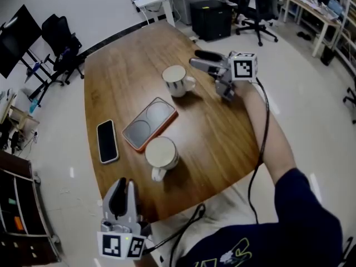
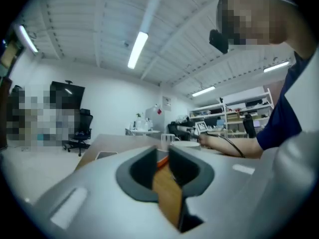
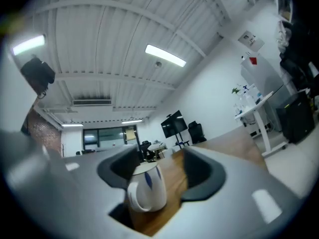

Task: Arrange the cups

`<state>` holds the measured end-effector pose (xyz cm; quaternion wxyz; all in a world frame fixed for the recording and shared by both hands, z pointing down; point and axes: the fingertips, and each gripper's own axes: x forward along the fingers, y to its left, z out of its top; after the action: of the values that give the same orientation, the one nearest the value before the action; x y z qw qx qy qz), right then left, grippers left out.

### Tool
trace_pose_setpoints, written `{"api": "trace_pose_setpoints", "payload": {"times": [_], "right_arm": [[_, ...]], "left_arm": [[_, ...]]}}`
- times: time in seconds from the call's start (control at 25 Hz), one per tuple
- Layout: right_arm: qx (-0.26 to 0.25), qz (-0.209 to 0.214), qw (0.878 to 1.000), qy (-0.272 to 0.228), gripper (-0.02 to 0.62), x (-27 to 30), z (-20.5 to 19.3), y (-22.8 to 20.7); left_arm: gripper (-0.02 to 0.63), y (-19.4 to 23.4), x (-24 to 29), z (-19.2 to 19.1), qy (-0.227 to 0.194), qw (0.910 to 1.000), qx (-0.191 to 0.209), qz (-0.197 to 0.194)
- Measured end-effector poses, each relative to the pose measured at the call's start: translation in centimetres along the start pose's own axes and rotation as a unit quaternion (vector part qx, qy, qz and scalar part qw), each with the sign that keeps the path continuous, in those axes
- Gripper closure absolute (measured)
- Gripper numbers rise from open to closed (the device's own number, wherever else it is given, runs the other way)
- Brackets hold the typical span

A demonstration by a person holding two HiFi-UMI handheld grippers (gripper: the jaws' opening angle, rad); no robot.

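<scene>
Head view showed you the striped cup (image 1: 177,80) upright on the far part of the wooden table (image 1: 222,132), handle towards your right gripper (image 1: 194,58). Right gripper view had that cup (image 3: 145,187) in the gap ahead of the parted jaws, pads off it. The plain cup (image 1: 161,153) stood upright just beside the orange-rimmed tray (image 1: 149,123), outside its two round recesses. What either cup held, you couldn't tell. A phone (image 1: 107,141) lay left of the tray. Your left gripper (image 1: 125,185) hung at the near edge, jaws slightly apart, gripping nothing.
</scene>
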<state>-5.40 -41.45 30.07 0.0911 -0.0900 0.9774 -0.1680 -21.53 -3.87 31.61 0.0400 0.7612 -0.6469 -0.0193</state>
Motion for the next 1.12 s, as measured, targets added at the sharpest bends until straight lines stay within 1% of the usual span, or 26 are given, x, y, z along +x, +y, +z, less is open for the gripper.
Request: {"api": "trace_pose_setpoints", "payload": {"times": [0.04,0.08,0.12,0.16,0.24,0.32,0.36,0.4,0.48,0.56,1.0,1.12], "right_arm": [[-0.005,-0.016,1.000,-0.001,0.432,-0.5,0.1,-0.6],[-0.011,-0.033,0.999,-0.003,0.590,-0.8,0.2,-1.0],[-0.016,-0.050,0.999,-0.003,0.595,-1.0,0.2,-1.5],[-0.021,-0.069,0.997,0.003,0.595,-1.1,0.0,-2.0],[-0.045,-0.121,0.991,0.041,0.595,-1.1,-1.1,-3.2],[-0.095,-0.167,0.976,0.101,0.595,-0.7,-2.6,-4.1],[-0.118,-0.180,0.969,0.125,0.595,-0.4,-3.3,-4.3],[-0.135,-0.185,0.964,0.138,0.595,-0.1,-3.8,-4.3],[-0.144,-0.188,0.961,0.142,0.595,0.2,-4.0,-4.3],[-0.140,-0.192,0.961,0.144,0.595,0.2,-4.1,-4.4],[-0.139,-0.194,0.960,0.144,0.595,0.4,-4.0,-4.5],[-0.139,-0.196,0.960,0.143,0.595,0.3,-4.0,-4.5]], "left_arm": [[0.602,0.4,-0.6,0.5,-0.017,0.9998,-0.009,0.004],[0.603,0.6,-0.8,0.6,-0.020,0.9996,-0.017,0.000],[0.603,0.7,-0.8,0.3,-0.011,0.9997,-0.023,-0.004],[0.602,0.8,-0.7,-0.4,0.008,0.9997,-0.022,0.000],[0.601,1.1,-0.2,-1.6,0.046,0.9986,-0.002,0.026],[0.603,1.1,0.4,-2.0,0.065,0.9972,0.014,0.036],[0.603,1.1,0.6,-2.1,0.069,0.9970,0.014,0.033],[0.603,1.1,0.8,-2.2,0.071,0.9969,0.012,0.030],[0.603,1.0,1.0,-2.3,0.075,0.9969,0.011,0.020],[0.603,1.0,1.0,-2.5,0.077,0.9969,0.009,0.015],[0.603,1.2,1.1,-2.5,0.076,0.9969,0.008,0.017],[0.603,1.0,1.5,-2.4,0.077,0.9969,0.010,0.007]]}}
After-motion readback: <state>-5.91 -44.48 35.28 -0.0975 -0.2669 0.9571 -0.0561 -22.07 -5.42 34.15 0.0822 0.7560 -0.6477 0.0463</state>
